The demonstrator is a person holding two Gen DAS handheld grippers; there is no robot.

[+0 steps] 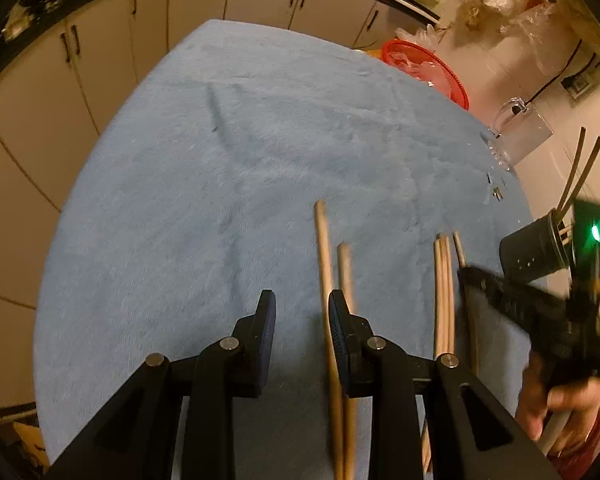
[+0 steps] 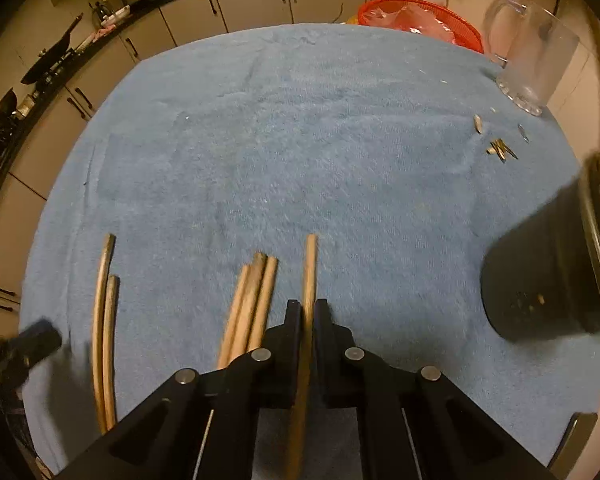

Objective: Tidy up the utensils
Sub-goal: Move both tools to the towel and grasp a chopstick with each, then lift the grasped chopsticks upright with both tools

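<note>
Chopstick (image 2: 309, 280) between right hand-held gripper (image 2: 308, 312) pads

Black hand-held gripper (image 2: 307, 312) — silver pivot screws, ribbed navy pads (image 1: 269, 320) — green indicator light.

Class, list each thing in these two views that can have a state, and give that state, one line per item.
Right tool: shut on a single chopstick.
Left tool: open, nothing between its pads.
Pair of chopsticks: lying loose on the blue towel.
Bundle of three chopsticks: lying loose.
Black holder: tilted, already has utensils in it.
Glass mug: empty.
</note>
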